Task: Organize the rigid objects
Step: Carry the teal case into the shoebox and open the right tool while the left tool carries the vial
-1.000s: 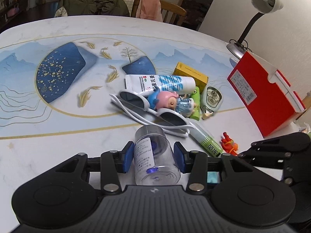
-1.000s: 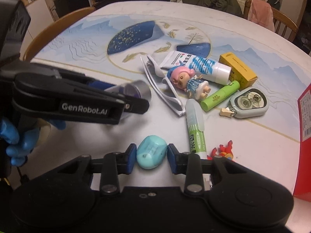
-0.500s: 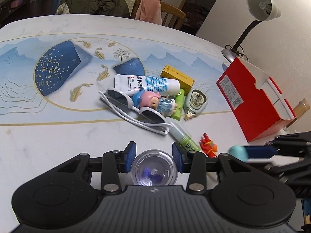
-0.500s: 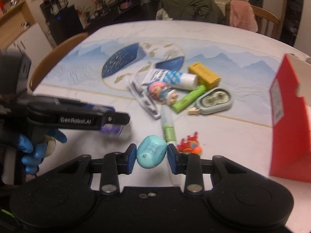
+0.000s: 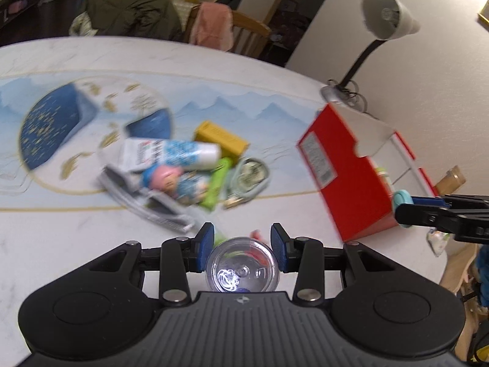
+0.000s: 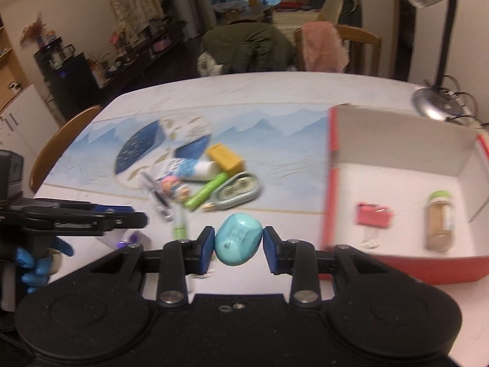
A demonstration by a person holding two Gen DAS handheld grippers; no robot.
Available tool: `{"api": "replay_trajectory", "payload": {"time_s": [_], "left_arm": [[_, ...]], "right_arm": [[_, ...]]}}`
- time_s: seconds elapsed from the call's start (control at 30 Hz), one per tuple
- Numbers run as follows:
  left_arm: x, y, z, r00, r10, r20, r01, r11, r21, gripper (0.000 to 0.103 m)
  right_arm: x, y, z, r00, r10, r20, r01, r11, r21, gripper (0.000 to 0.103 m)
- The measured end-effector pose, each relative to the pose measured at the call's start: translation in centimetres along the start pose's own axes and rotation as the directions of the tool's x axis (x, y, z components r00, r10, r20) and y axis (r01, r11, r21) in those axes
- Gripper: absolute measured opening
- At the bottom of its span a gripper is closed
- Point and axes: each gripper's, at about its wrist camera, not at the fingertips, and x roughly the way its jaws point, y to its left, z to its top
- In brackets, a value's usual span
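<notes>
The left gripper (image 5: 241,244) was clamped on a clear bottle (image 5: 242,272), its round end facing the camera, above the table's (image 5: 76,244) near edge. The right gripper (image 6: 237,245) was clamped on a turquoise egg-shaped toy (image 6: 237,243), held just beside the red box's (image 6: 331,183) left wall, near the table's right edge.
</notes>
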Motion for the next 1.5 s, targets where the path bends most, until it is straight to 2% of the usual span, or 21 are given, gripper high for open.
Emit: {"api": "replay_trajectory", "payload": {"time_s": [0.3,0.6,0.87,1.17,1.5], "left_arm": [[1.8,-7.6,3.3,0.998,-0.052,0.034,0.048,0.992,0.114,0.040],[4.8,-14.6,7.2,0.994,-0.097,0.059,0.083,0.978,0.194,0.040],[8.5,-19.7,9.7,0.991,-0.126,0.047,0.110,0.961,0.255,0.040],[15.1,-23.3,11.0,0.996,-0.091,-0.012,0.090,0.953,0.288,0.040],[21.1,-25.0,11.0,0.995,-0.025,-0.093,0.053,0.948,0.313,0.040]], "right_arm": [[-1.9,-6.9,0.9,0.996,-0.071,0.045,0.070,0.997,0.035,0.033],[-2.0,-13.4,1.3,0.991,-0.121,0.048,0.117,0.989,0.086,0.033],[-0.9,-16.3,1.2,0.991,-0.129,0.026,0.127,0.989,0.082,0.033],[2.2,-17.8,1.0,0.992,-0.109,-0.061,0.112,0.992,0.048,0.033],[5.3,-18.8,0.8,0.987,-0.086,-0.136,0.091,0.995,0.037,0.033]]}}
